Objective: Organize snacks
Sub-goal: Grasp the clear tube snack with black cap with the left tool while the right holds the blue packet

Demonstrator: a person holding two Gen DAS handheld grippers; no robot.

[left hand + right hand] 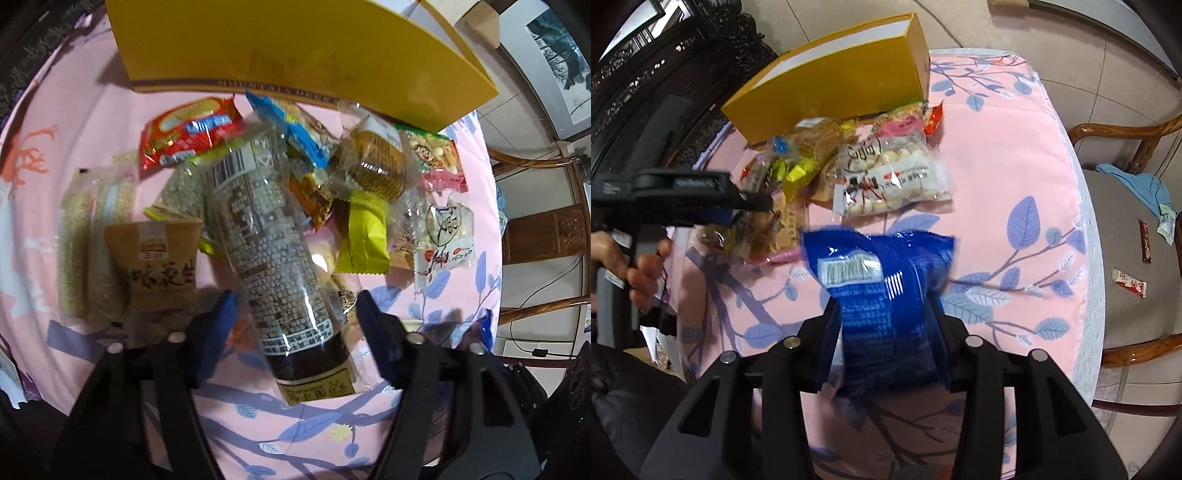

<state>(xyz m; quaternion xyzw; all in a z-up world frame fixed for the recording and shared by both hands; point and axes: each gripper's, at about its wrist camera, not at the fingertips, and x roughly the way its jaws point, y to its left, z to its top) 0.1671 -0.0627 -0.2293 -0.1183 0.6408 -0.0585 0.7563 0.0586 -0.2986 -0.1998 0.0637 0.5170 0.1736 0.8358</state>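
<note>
Where pink cloth point(997, 166) lies | left tongs point(295, 295) spread | right tongs point(882, 301) pinch blue packet point(886, 258)

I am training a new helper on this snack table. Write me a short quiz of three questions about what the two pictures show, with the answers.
1. True or false: the right hand-held gripper is closed on a blue bag.
2. What lies between the fingers of the left hand-held gripper? A: a clear tube with dense print. B: a red packet. C: nothing.
3. Fill in: the cloth under the snacks is ___ with blue leaves.

Key: 1 true; 2 A; 3 pink.
</note>
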